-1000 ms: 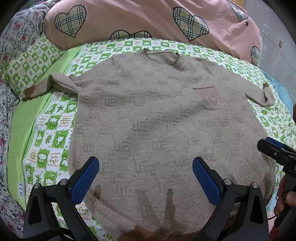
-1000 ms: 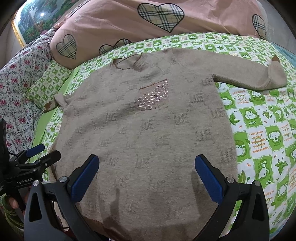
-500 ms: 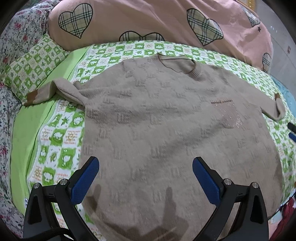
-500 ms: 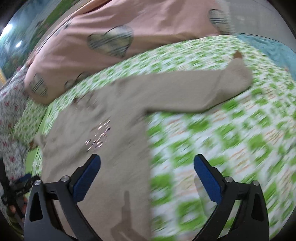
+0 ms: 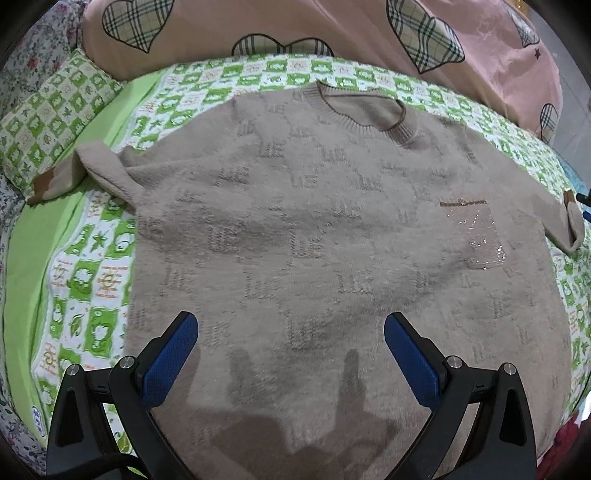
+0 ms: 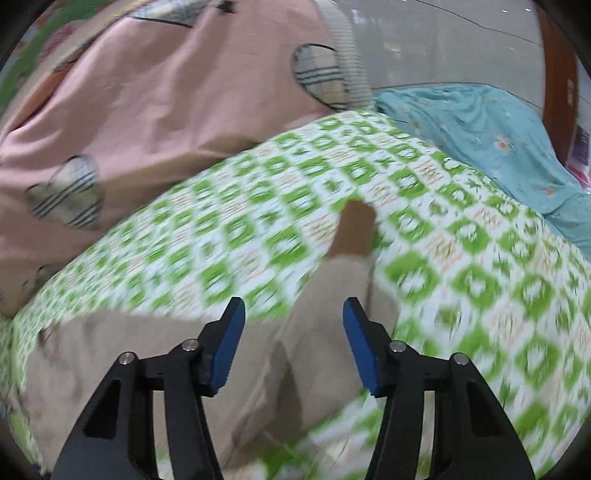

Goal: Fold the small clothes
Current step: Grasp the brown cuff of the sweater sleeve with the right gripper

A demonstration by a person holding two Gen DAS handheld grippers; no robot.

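A beige knit sweater (image 5: 332,236) lies flat, front up, on a green-and-white patterned bedsheet (image 5: 96,280). It has a brown-trimmed collar (image 5: 362,114) at the far side and a sparkly chest pocket (image 5: 476,236). Its left sleeve (image 5: 99,166) points left with a brown cuff. My left gripper (image 5: 290,343) is open and empty above the sweater's lower body. My right gripper (image 6: 293,332) is open, narrower than the left, over the right sleeve (image 6: 332,295), whose brown cuff (image 6: 354,229) lies just ahead. The right wrist view is blurred by motion.
A pink quilt with plaid hearts (image 5: 295,29) lies bunched along the far side of the bed. A small green checked pillow (image 5: 51,114) sits at the far left. A light blue cloth (image 6: 491,147) lies past the sheet's right edge.
My right gripper has swung right from the sweater's body to over the right sleeve, and its jaws have narrowed. My left gripper has moved slightly forward and left over the sweater.
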